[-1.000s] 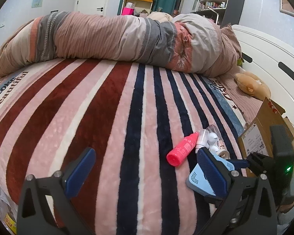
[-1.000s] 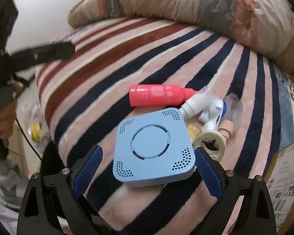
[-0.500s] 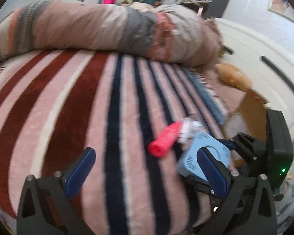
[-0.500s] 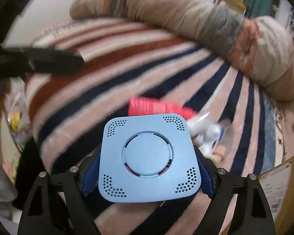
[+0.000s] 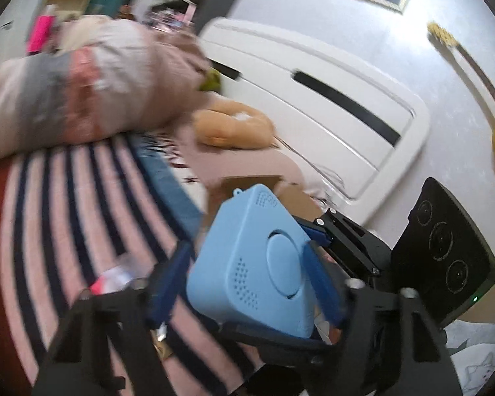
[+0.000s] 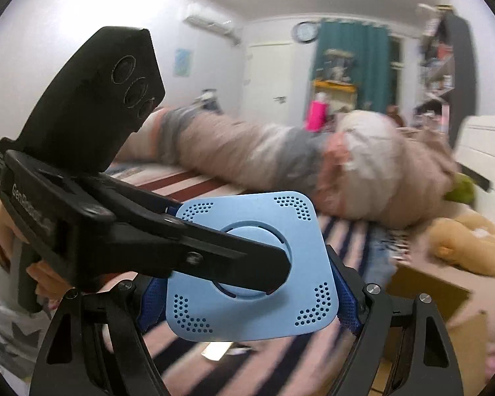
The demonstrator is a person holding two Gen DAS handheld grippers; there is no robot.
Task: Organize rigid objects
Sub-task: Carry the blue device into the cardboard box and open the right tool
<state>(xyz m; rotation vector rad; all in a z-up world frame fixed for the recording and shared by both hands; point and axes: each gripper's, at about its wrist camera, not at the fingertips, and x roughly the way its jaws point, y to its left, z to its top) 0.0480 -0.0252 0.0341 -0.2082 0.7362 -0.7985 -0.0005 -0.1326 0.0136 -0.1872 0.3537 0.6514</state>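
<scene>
Above the striped blanket [image 5: 66,198], the blue square device [image 6: 252,275] hangs airborne, right gripper [image 6: 247,293] clamping its side edges. Left gripper [image 5: 244,280] straddles its face and rear; contact unclear. Cardboard box [image 6: 429,293] sits beyond.

Right tool [image 6: 247,292]: blue pads clamped on opposite side edges of the blue box [image 6: 252,277], held lifted above the bed. Left tool [image 5: 244,275]: fingers astride the same box, one pad [image 5: 321,279] across its front face, the other [image 5: 166,283] beside its left edge; grip unclear, motion blur. Hand [image 6: 33,264] wraps the left tool's handle.
</scene>
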